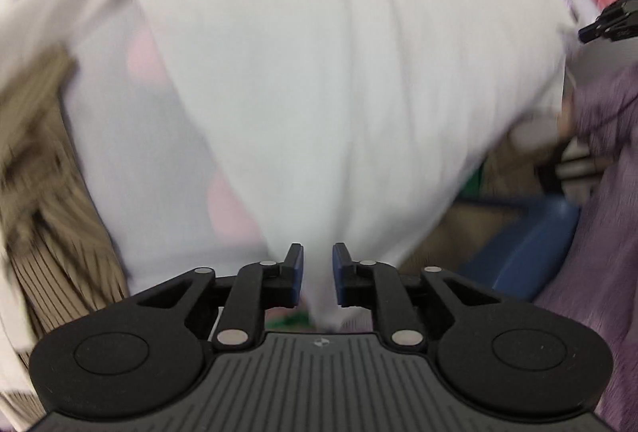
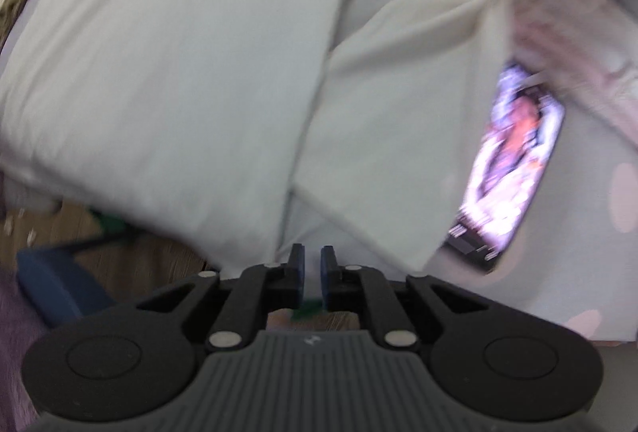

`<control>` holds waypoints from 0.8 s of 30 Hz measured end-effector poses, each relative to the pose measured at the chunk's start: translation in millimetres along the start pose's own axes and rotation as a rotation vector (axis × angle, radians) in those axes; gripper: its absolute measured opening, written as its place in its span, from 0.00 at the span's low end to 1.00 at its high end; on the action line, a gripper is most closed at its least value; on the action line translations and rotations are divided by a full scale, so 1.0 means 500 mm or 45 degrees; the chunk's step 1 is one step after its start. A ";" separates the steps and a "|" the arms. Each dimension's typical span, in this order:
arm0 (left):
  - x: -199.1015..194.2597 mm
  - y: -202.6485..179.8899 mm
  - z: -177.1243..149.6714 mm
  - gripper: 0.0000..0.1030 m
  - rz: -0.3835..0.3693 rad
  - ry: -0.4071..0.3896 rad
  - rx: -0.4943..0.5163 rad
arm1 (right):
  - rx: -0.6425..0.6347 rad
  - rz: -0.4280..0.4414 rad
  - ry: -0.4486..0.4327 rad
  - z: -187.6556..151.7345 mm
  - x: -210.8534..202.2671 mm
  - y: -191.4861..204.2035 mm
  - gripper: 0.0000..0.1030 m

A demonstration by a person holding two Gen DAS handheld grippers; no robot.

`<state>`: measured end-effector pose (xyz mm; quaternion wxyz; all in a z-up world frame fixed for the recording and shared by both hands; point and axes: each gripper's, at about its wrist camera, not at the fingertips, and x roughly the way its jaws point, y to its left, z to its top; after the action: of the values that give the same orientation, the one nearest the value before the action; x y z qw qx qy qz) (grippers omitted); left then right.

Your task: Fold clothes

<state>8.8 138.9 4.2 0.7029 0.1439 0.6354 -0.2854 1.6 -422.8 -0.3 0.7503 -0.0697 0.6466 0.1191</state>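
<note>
White garment (image 1: 319, 73), pale and heavily blurred in both views, is seen spread across nearly the whole of the left wrist picture, with its fabric drawn down into a narrow bunch that passes between the blue-padded fingers of the left gripper (image 1: 318, 272). The jaws there are set narrow and the bunched cloth is held between them. In the right wrist view the same garment (image 2: 167, 81) is shown as two broad panels meeting at a fold or seam line that runs down toward the right gripper (image 2: 312, 272). The jaws of that gripper are nearly together, with an edge of the cloth lying at the fingertips; whether the fabric is actually pinched cannot be told from the blur. A printed graphic patch (image 2: 506, 168), in purple, orange and white, is seen on the right-hand panel of the garment. A pale surface with faint pink dots (image 2: 622, 192) is visible beyond the garment at the right of that view, and similar pink spots (image 1: 227, 200) show at the garment's left edge in the left wrist picture. A tan ribbed fabric (image 1: 48, 192) lies at the left of the left wrist view, a purple cloth (image 1: 598, 232) at its right, and a blue object (image 1: 526, 244) is seen low between the garment and the purple cloth. Brown wood-grain flooring (image 2: 131, 260) is seen beneath the garment.
</note>
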 end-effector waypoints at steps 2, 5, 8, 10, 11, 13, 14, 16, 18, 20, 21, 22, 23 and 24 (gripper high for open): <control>-0.024 -0.003 0.029 0.13 0.020 -0.082 -0.002 | 0.052 -0.063 -0.096 0.014 -0.021 -0.031 0.23; -0.050 -0.029 0.066 0.13 0.039 -0.228 -0.030 | 0.125 -0.155 -0.228 0.041 -0.024 -0.050 0.31; -0.042 -0.059 0.103 0.13 0.057 -0.344 -0.072 | 0.169 -0.262 -0.316 0.062 0.018 -0.034 0.37; -0.026 -0.083 0.133 0.13 0.060 -0.392 -0.090 | 0.196 -0.294 -0.332 0.075 0.039 -0.052 0.43; -0.027 -0.085 0.143 0.13 0.052 -0.410 -0.092 | 0.205 -0.301 -0.335 0.081 0.048 -0.058 0.45; -0.021 -0.095 0.155 0.13 0.032 -0.439 -0.091 | 0.210 -0.287 -0.327 0.091 0.059 -0.063 0.45; -0.014 -0.104 0.161 0.13 0.028 -0.444 -0.086 | 0.213 -0.281 -0.322 0.096 0.065 -0.065 0.45; 0.000 -0.125 0.177 0.13 0.035 -0.436 -0.060 | 0.218 -0.267 -0.314 0.107 0.076 -0.069 0.41; 0.006 -0.140 0.193 0.13 0.047 -0.421 -0.024 | 0.224 -0.254 -0.306 0.117 0.087 -0.073 0.31; 0.010 -0.154 0.211 0.13 0.051 -0.420 0.005 | 0.224 -0.241 -0.301 0.128 0.095 -0.076 0.14; 0.011 -0.159 0.219 0.13 0.045 -0.424 0.012 | 0.217 -0.239 -0.302 0.133 0.094 -0.073 0.08; 0.012 -0.163 0.227 0.13 0.038 -0.428 0.017 | 0.213 -0.240 -0.301 0.138 0.092 -0.069 0.06; 0.014 -0.167 0.234 0.13 0.034 -0.431 0.019 | 0.208 -0.242 -0.300 0.142 0.088 -0.065 0.04; 0.015 -0.171 0.240 0.13 0.033 -0.432 0.021 | 0.210 -0.245 -0.302 0.146 0.082 -0.060 0.03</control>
<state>56.7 1.4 28.5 0.8025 0.1077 0.5035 -0.3016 85.1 -429.3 -30.9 0.8325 -0.0549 0.5513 0.0007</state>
